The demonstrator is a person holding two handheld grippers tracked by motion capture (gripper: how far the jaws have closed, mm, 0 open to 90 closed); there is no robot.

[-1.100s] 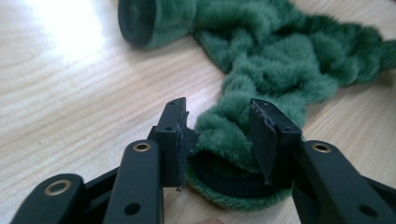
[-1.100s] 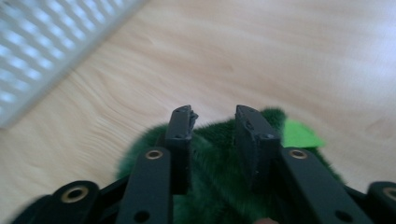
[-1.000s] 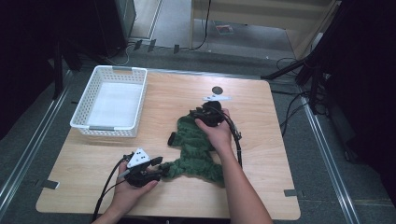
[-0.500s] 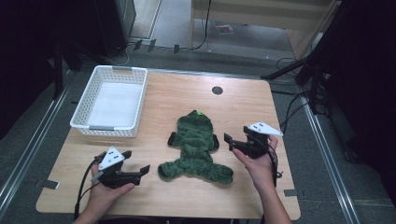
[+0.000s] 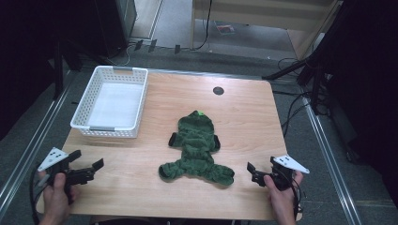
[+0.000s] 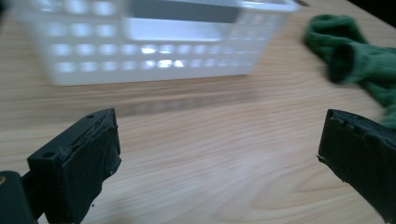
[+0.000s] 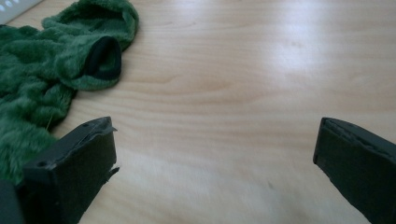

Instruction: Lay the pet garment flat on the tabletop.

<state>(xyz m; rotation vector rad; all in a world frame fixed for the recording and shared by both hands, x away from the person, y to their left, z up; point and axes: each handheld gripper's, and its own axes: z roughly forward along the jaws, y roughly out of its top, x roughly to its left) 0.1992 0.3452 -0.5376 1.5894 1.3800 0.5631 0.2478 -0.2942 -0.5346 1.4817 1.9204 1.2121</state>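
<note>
From the high view, a green fleece garment point(image 5: 197, 149) is lying spread flat in the middle of the wooden table point(image 5: 244, 117), well apart from both tools: the left gripper point(image 5: 87, 169) is hanging at the near left corner, the right gripper point(image 5: 253, 174) at the near right, each with jaws that have just been opening and nothing between them.

In the left gripper view, the black fingers point(image 6: 84, 163) are standing wide over bare wood, the white basket point(image 6: 140, 42) lying ahead of them and a green sleeve point(image 6: 359, 60) sitting beyond the right-hand finger.

In the right gripper view, the fingers point(image 7: 74, 168) are likewise gaping, the garment's dark-lined cuff point(image 7: 103, 58) resting just past the left-hand finger.

The risk, as I judge it: a pinch on only one loose layer is likely to bunch the fleece rather than fold it, or drag it off the near edge.
</note>
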